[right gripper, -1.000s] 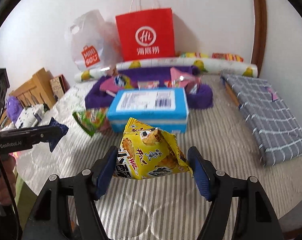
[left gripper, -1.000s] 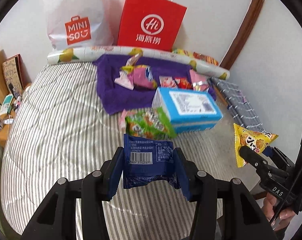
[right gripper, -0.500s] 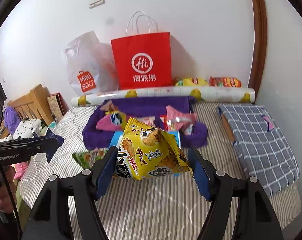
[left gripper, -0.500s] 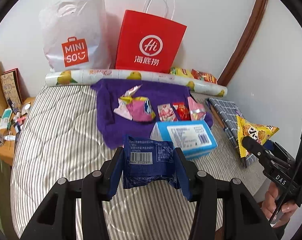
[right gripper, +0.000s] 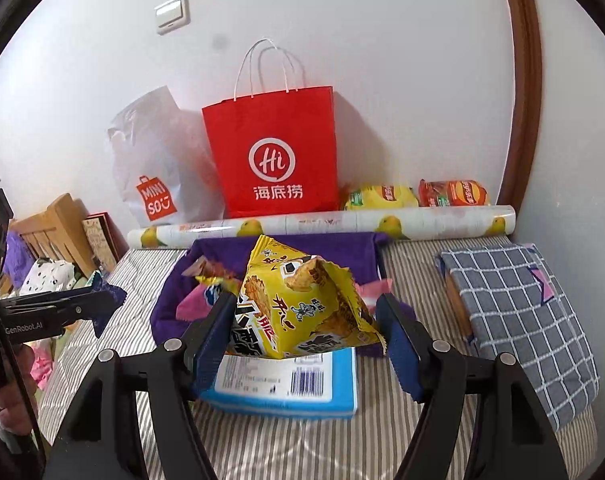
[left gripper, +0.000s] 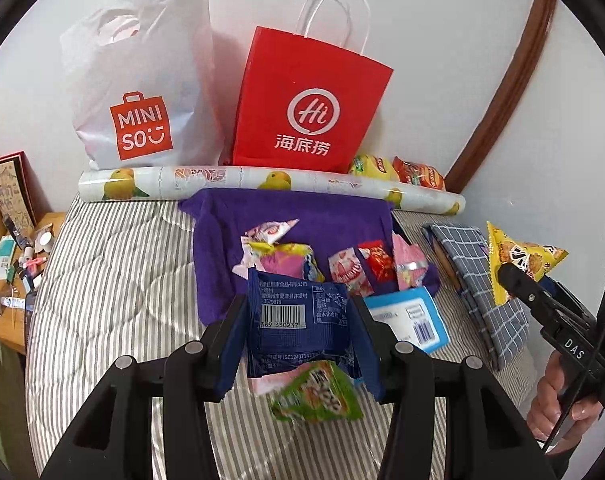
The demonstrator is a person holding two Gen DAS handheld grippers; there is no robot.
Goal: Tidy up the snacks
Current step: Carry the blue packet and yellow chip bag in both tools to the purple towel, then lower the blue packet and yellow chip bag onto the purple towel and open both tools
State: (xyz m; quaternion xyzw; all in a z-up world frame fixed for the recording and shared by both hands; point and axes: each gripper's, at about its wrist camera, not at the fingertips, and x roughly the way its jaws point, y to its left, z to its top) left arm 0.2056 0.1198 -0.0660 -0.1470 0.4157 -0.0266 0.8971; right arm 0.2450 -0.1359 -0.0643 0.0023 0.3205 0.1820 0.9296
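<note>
My left gripper (left gripper: pixel 298 332) is shut on a dark blue snack packet (left gripper: pixel 298 320) and holds it above the striped bed (left gripper: pixel 114 280). My right gripper (right gripper: pixel 308 334) is shut on a yellow snack bag (right gripper: pixel 302 308); that bag also shows at the right of the left wrist view (left gripper: pixel 518 258). A purple cloth (left gripper: pixel 302 216) holds several small snack packets (left gripper: pixel 354 272). A blue box (right gripper: pixel 286 384) lies in front of it. A green snack bag (left gripper: pixel 318 392) lies below my left gripper.
A red paper bag (left gripper: pixel 306 108) and a white MINISO bag (left gripper: pixel 142 88) stand against the wall behind a rolled lemon-print sheet (left gripper: pixel 262 182). Two chip bags (right gripper: pixel 414 196) lie behind the roll. A grey checked cloth (right gripper: pixel 518 312) lies right. A cluttered wooden table (left gripper: pixel 10 264) is left.
Both grippers have risen and moved toward the wall with their packets held. The bags and purple cloth look closer, and the green bag now sits under my left gripper.
</note>
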